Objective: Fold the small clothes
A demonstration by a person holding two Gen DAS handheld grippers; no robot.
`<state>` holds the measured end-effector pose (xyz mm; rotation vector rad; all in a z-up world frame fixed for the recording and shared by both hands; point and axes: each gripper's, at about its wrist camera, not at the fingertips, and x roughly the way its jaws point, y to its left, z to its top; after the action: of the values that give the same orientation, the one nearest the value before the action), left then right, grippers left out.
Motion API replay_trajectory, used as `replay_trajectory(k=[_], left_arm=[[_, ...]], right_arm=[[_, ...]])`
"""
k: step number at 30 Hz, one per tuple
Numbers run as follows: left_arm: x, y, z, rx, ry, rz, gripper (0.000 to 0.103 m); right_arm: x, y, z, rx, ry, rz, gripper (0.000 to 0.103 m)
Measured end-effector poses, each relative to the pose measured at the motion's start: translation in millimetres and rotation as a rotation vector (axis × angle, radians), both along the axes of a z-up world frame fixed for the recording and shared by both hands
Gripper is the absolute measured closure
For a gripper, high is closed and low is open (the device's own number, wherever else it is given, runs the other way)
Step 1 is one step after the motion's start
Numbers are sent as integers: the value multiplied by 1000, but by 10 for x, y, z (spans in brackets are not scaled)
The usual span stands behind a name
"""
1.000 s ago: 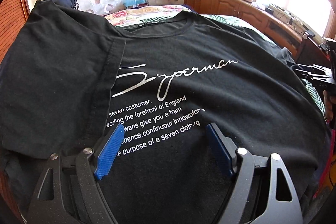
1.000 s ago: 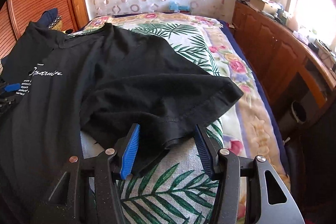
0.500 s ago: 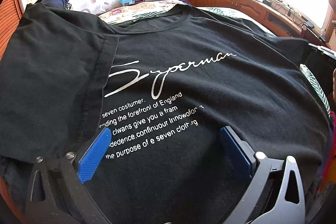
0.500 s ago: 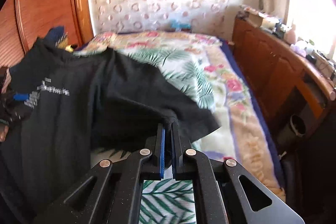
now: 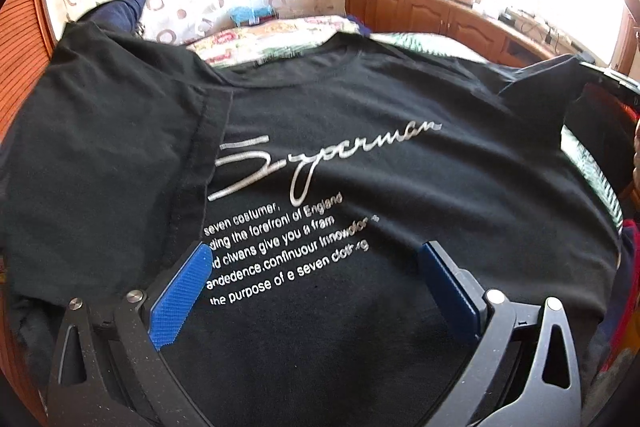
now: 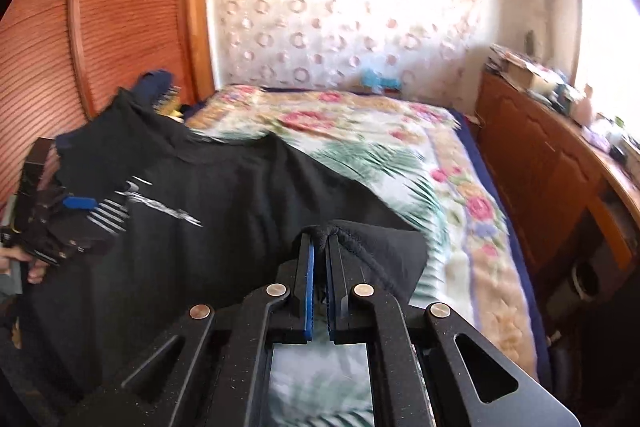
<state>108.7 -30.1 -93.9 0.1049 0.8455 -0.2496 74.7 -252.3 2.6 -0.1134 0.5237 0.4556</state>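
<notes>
Now the right gripper, apart a second ago, pinches the black printed cotton T-shirt's sleeve hem between its jaws and lifts it, starting the sleeve fold; the left gripper hovers wide.

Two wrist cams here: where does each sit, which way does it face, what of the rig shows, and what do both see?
Left wrist: behind the open left hand-held gripper, low over the black T-shirt, facing its printed chest and the far wall; both blue pads show.
Right wrist: behind the right hand-held gripper, shut on the shirt's sleeve, facing up the bed; the left gripper and fingers of the person's hand show at left.
Shared: the shirt, bed, patterned wall, wooden cabinets.
</notes>
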Motion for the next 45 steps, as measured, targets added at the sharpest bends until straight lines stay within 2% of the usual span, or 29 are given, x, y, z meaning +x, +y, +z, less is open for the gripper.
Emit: replay_trajectory(k=[4,8,13,17,20,24,28,32,38,43,44,45], left_arm=[[-105,33,206,-24,-71,25,0],[-209,89,399,-43,-131,33,0],[-322,163,545,-70,-174,49,0],[-340,206,588,-85,-191,63,0],[-370,234,624,-106,-203,65,0],[-388,234,628,-110,-205,62,0],[-391,214,609,-115,-200,58,0],[-420,195,609,-121,-200,54,0],[-438,175,582,-127,-193,49,0],[-434,164,547,-128,-179,49,0],[-432,168,548,-129,-177,49,0],[-434,169,545,-129,-176,49,0]], right_arm=[[-8,280,-39,7,3,103,99],[-29,489,-291,-21,52,173,99],[38,508,-565,-37,108,194,99],[18,436,-603,-34,114,194,98],[-20,498,-532,-38,108,199,87],[-116,569,-386,-23,66,189,61],[-100,424,-312,-8,44,144,61],[40,305,-360,-24,71,81,61],[350,226,-604,-38,181,-4,61],[512,270,-748,3,252,-1,62],[518,276,-751,12,253,7,66],[512,284,-720,18,247,16,77]])
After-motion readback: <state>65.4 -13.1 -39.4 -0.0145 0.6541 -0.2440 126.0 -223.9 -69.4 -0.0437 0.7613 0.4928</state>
